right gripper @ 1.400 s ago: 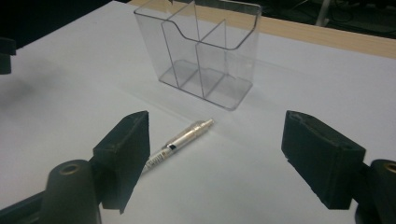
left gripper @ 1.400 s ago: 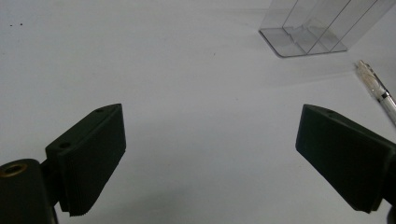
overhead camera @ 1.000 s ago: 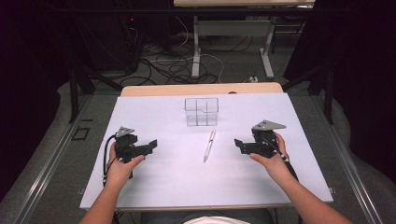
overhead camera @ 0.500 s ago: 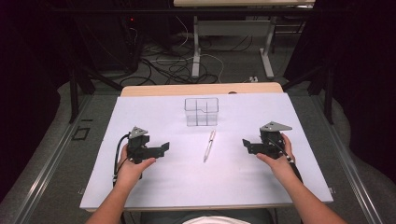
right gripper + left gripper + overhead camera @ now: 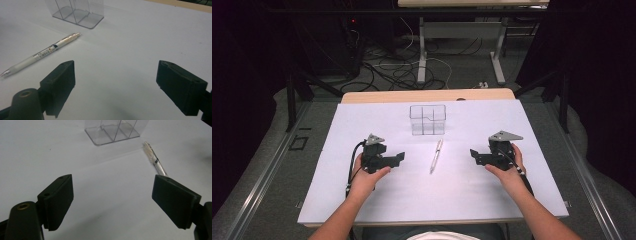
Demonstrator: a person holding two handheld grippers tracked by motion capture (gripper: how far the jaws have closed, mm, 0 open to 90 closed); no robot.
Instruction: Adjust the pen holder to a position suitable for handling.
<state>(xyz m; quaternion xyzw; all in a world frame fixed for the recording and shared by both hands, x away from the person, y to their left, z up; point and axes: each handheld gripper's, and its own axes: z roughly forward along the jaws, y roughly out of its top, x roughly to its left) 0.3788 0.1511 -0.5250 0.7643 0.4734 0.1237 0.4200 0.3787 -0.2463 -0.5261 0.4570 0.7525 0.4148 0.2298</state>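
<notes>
While both hover over the table (image 5: 362, 125), left claw (image 5: 399, 158) spread wide, right claw (image 5: 474, 155) spread wide, each empty.

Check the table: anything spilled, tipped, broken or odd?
Nothing stands out. The clear organizer stands upright and empty, the pen lies flat and whole in front of it, and both tongs, left and right, are open with nothing in them.

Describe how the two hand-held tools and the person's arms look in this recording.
Both tools, left and right, are black, each topped by a grey three-cornered plate. Their jaws are broad flat black blocks; the left one's pads look finely ribbed. A black cable trails from each. A brass-coloured ring sits near one jaw. The forearms are bare, no sleeves visible.
</notes>
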